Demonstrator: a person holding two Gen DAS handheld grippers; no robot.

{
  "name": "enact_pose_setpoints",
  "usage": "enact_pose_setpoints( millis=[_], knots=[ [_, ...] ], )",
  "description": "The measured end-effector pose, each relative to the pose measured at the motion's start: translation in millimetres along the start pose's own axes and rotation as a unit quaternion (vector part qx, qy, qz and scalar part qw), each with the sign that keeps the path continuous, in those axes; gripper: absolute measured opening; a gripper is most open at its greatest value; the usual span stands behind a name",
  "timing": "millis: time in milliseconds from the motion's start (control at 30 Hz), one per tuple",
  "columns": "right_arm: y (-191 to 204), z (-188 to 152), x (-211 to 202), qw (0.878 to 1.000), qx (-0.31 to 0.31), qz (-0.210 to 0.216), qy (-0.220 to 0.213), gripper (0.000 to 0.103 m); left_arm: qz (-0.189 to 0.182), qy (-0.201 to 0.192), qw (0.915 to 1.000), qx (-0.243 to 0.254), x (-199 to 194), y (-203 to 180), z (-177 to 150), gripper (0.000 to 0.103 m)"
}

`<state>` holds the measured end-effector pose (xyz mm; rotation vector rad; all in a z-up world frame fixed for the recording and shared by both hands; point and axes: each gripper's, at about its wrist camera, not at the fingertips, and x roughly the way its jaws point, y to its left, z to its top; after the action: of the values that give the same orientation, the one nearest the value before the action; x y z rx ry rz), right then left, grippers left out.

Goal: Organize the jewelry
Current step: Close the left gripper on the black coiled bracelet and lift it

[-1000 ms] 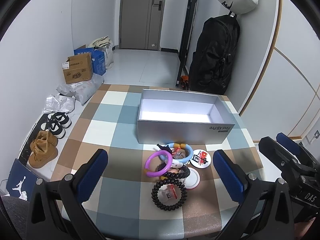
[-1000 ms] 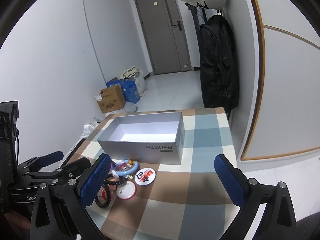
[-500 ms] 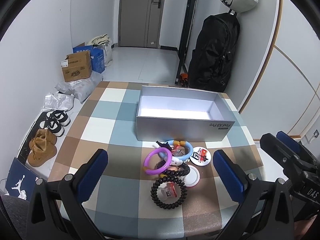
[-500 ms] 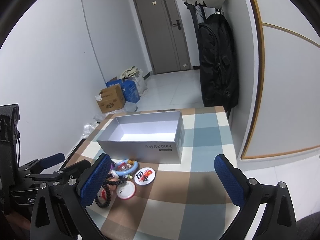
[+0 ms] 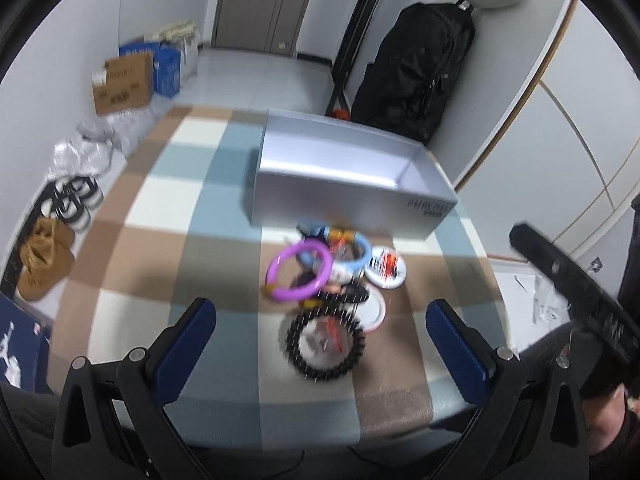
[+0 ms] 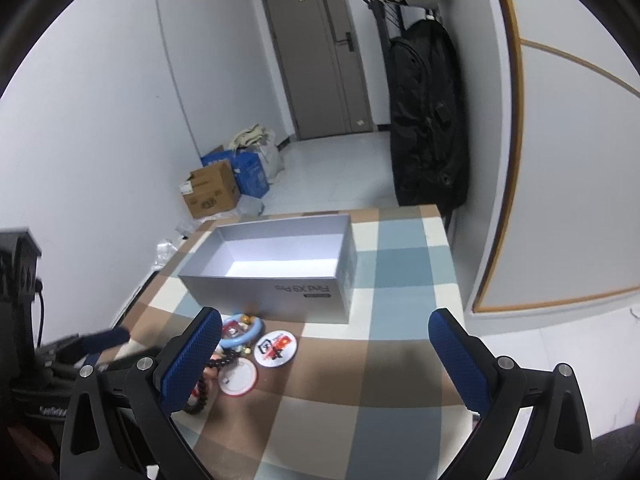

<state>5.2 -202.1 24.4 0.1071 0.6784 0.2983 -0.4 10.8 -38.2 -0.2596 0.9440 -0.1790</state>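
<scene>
**Jewelry pile waiting, box empty**

Both grippers hang over the checked table [image 5: 152,216] with jaws spread wide, holding nothing. The left gripper [image 5: 320,344] faces the pile — black bead bracelet [image 5: 325,345] nearest, purple ring [image 5: 300,270] behind it, all just in front of the silver box [image 5: 348,176]. The right gripper [image 6: 326,354] sits off to the side. Beads look light and floppy — I'd pinch across the strand, not the hole.

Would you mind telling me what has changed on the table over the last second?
The left tool has moved in toward the jewelry pile: the black bead bracelet now sits between its open fingers, and the view is motion-blurred. The right tool has also come a little closer. Nothing was grasped; the silver box and the purple ring lie as before.
</scene>
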Motion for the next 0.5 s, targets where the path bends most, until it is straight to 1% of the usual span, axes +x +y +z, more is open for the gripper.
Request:
enact_pose_setpoints(
  millis=[100,133,200,267,333,433,467,500],
  knots=[
    [-6,2,6,1.000,0.013,-0.002,0.015,0.103,-0.015,0.029,0.9994,-0.008,7,5,-5,0.101],
    [-7,2,7,1.000,0.017,0.000,0.018,0.103,-0.016,0.038,0.9991,-0.007,9,5,-7,0.100],
    [-10,3,10,0.999,0.024,0.002,0.022,0.103,-0.018,0.053,0.9984,-0.002,13,3,-10,0.092],
    [-10,4,12,0.999,0.025,0.004,0.027,0.103,-0.023,0.065,0.9976,0.002,16,0,-12,0.091],
    [-10,4,16,0.999,0.026,0.007,0.034,0.103,-0.025,0.073,0.9970,0.005,19,-3,-13,0.091],
    [-9,5,20,0.998,0.031,0.020,0.043,0.103,-0.021,0.074,0.9970,0.007,20,-7,-12,0.091],
    [-9,5,21,0.998,0.031,0.023,0.044,0.103,-0.016,0.073,0.9971,0.012,21,-9,-11,0.086],
    [-8,5,20,0.998,0.031,0.024,0.044,0.103,-0.008,0.075,0.9970,0.019,24,-12,-12,0.076]
  ],
)
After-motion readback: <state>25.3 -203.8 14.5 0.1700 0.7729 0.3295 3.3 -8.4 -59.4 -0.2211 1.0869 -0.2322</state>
